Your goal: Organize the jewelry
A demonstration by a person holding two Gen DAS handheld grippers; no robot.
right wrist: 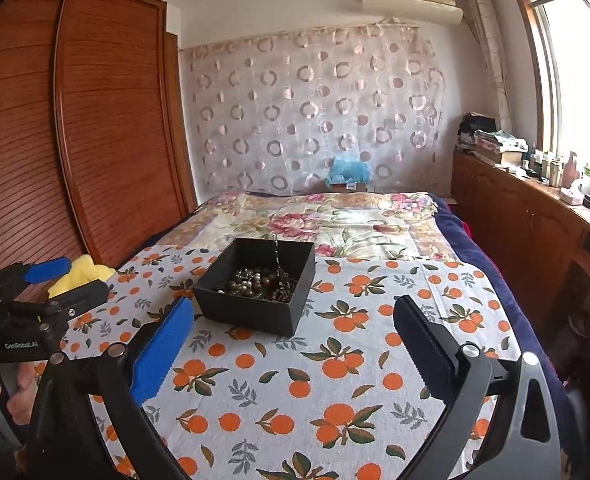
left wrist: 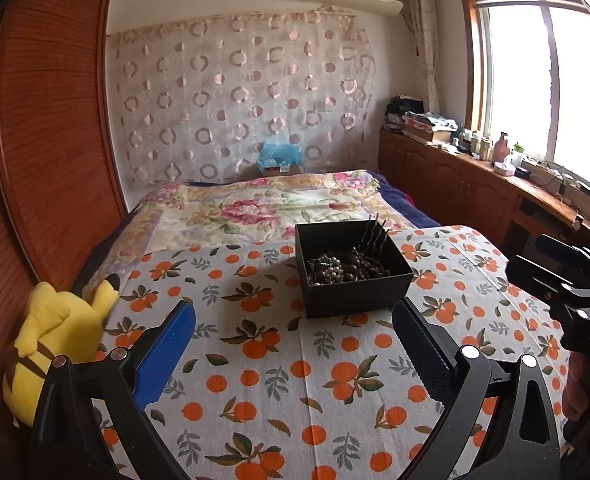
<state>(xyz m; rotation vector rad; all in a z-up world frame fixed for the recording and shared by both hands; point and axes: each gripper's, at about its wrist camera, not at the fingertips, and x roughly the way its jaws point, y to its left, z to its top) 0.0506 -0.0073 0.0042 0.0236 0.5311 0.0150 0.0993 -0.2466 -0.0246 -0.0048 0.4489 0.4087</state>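
A black open box (left wrist: 351,292) sits on the orange-print cloth (left wrist: 279,380) on the bed. It holds a heap of dark and pearl bead jewelry (left wrist: 341,268) and a dark comb-like hairpiece (left wrist: 375,236) leaning on its far right corner. The box shows in the right wrist view (right wrist: 251,312) too, with the beads (right wrist: 259,280) inside. My left gripper (left wrist: 295,320) is open and empty, just in front of the box. My right gripper (right wrist: 295,316) is open and empty, hovering above the cloth just short of the box's near right side.
A yellow plush toy (left wrist: 51,344) lies at the cloth's left edge against the wooden wardrobe (left wrist: 43,128). A floral quilt (left wrist: 255,208) covers the bed beyond. A wooden cabinet (left wrist: 455,176) with clutter runs along the right under the window.
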